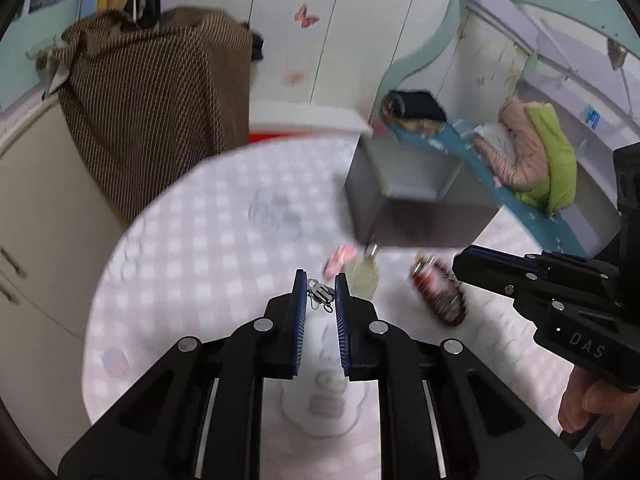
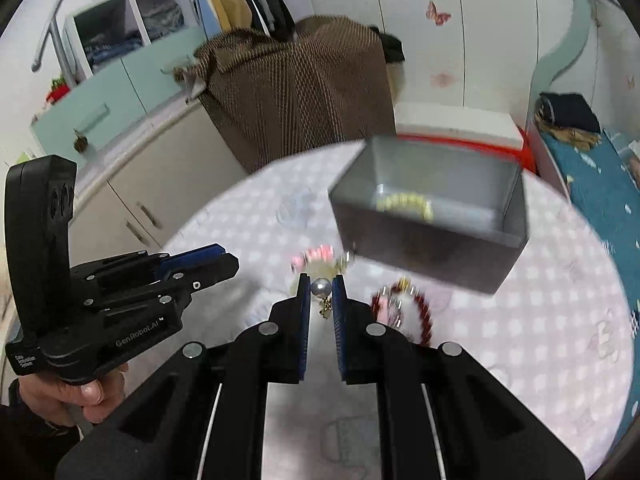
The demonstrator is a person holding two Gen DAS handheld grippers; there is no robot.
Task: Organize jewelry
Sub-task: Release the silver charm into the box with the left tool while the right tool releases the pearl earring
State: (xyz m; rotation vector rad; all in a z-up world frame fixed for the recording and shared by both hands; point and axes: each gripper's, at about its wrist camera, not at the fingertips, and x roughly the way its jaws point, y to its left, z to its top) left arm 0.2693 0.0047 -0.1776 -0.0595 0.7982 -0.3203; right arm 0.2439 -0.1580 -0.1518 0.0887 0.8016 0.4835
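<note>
My left gripper is shut on a small silver metal earring that hangs between its blue pads above the table. My right gripper is shut on a grey pearl earring with a small gold charm dangling under it. A grey open box stands on the table beyond both grippers, with a pale yellow bead bracelet inside. On the cloth lie a pink bead bracelet, a dark red bead bracelet and a pale translucent piece. The right gripper shows from the side in the left wrist view.
A round table under a pink-and-white checked cloth carries everything. Behind it are a brown patterned cover, a white box with red edge and cabinets. A bed with blue bedding is on the right. A hand holds the left gripper.
</note>
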